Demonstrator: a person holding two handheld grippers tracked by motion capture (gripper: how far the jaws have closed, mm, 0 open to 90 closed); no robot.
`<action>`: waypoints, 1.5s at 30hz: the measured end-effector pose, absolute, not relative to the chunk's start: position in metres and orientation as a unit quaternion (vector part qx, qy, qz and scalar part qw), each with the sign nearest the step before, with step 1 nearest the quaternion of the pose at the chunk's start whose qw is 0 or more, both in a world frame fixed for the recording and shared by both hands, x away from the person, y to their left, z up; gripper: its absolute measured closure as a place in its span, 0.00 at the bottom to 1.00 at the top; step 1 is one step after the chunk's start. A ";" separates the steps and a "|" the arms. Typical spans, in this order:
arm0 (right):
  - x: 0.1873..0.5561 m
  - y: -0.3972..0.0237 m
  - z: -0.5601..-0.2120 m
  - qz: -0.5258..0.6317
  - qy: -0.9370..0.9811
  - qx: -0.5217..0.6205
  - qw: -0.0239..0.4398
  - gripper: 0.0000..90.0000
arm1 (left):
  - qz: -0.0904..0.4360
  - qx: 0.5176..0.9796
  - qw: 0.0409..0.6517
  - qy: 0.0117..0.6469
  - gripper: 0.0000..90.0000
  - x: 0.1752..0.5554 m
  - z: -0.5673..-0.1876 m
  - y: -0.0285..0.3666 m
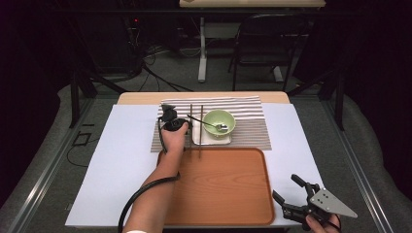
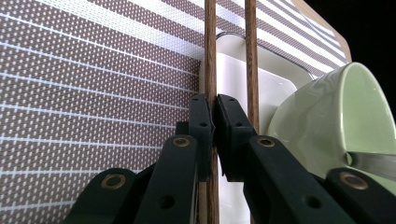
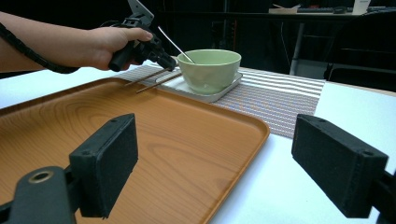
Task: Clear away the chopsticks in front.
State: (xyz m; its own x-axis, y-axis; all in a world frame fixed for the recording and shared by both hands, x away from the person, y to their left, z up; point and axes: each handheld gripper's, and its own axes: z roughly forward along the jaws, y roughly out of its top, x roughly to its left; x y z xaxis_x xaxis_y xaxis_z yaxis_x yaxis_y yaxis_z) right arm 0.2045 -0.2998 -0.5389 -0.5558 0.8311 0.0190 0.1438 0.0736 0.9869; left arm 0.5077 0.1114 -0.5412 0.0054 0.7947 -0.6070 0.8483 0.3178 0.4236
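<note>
From above, the left gripper [image 1: 171, 121] sits on the striped mat [image 1: 252, 131] at the far middle of the table [image 1: 116, 160], just left of two chopsticks [image 1: 199, 133] that lie side by side, pointing near to far. Their near ends reach over the far rim of the wooden tray [image 1: 218, 189]. Right of them a green bowl [image 1: 219, 122] with a spoon [image 1: 214, 125] in it stands on a white dish [image 1: 212, 140]. The right gripper [image 1: 291, 194] rests at the near right corner, beside the tray, its jaws spread apart.

In the left gripper view, the jaws are closed on the left chopstick [image 2: 210, 56], pads pressing both its sides. The second chopstick [image 2: 251, 56] runs just right of it, over the white dish [image 2: 275, 88], with the bowl [image 2: 327, 121] at the right.

In the right gripper view, the right gripper [image 3: 215, 163] stands wide open above the tray [image 3: 187, 140] edge, nothing between its pads. Farther off, the left gripper [image 3: 161, 58] meets the chopsticks [image 3: 152, 79] beside the bowl [image 3: 209, 67].
</note>
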 end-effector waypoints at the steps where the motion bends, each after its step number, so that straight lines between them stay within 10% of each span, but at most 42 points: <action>1: 0.205 -0.300 -0.539 0.575 0.669 0.365 0.298 0.16 | -0.033 0.580 0.405 0.706 0.95 0.507 -0.541 0.112; 45: 0.204 -0.299 -0.538 0.583 0.668 0.360 0.291 0.16 | -0.013 0.569 0.431 0.700 0.95 0.402 -0.528 0.164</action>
State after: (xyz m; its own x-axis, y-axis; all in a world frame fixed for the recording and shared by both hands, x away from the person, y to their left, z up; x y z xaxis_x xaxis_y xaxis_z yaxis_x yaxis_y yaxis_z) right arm 0.2042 -0.2994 -0.5383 -0.5720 0.8197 0.0312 0.1423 0.0618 0.9879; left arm 0.4024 0.1643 -0.5281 0.0189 0.7847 -0.6196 0.8079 0.3531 0.4718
